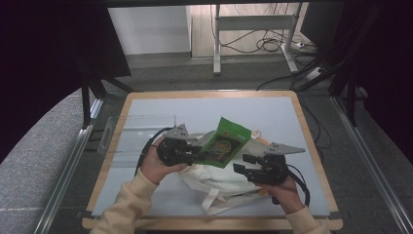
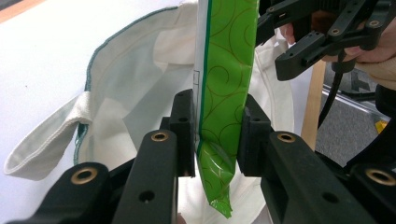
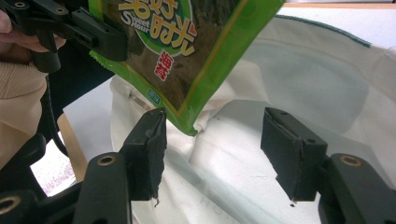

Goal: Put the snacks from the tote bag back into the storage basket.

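We see our left gripper (image 1: 195,152) clamping the green seaweed snack pouch (image 1: 225,141) over the white tote bag (image 1: 214,180), mid-table toward the near edge. Our right gripper (image 3: 212,154) view shows its jaws wide, empty, and the pouch's printed front.

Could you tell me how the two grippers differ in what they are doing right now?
The left gripper is clamped on the green snack pouch, holding it above the white cloth bag; the right gripper is open and holds nothing, its jaws over the bag. Both are black and hand-held.
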